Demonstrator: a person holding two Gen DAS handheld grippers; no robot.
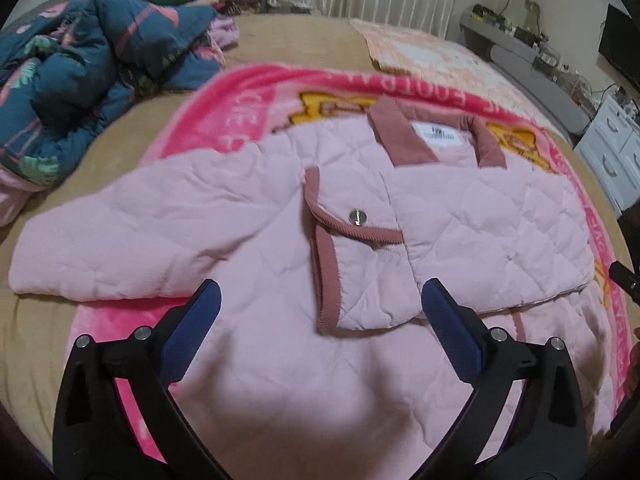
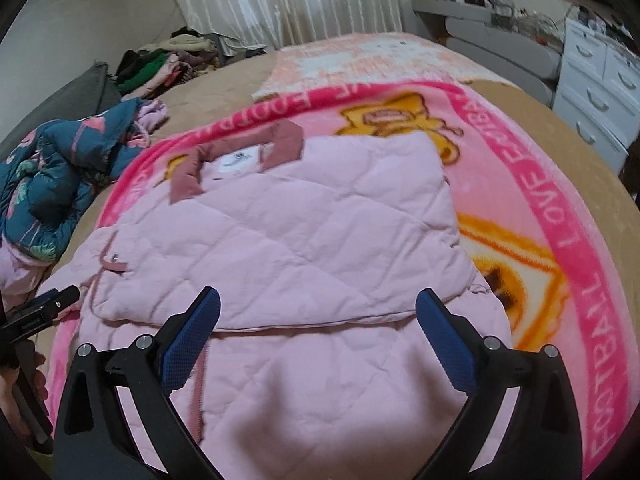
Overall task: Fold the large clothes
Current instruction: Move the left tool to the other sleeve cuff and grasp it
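Note:
A pale pink quilted jacket (image 1: 240,216) with a dusty-rose collar (image 1: 412,140) lies flat on a bright pink blanket (image 1: 248,92) on the bed. Its right sleeve is folded across the chest; its left sleeve stretches out to the left. A rose-trimmed cuff with a metal snap (image 1: 357,216) lies on the middle. My left gripper (image 1: 320,304) is open and empty, hovering over the jacket's lower body. My right gripper (image 2: 318,308) is open and empty above the folded sleeve (image 2: 320,216) and the hem. The left gripper's tip (image 2: 56,300) shows at the right view's left edge.
A crumpled dark teal floral quilt (image 1: 72,72) lies at the left of the bed. A pile of clothes (image 2: 168,60) sits at the far corner. A white drawer unit (image 2: 600,92) and a grey cluttered shelf (image 2: 480,4) stand to the right. Curtains hang behind.

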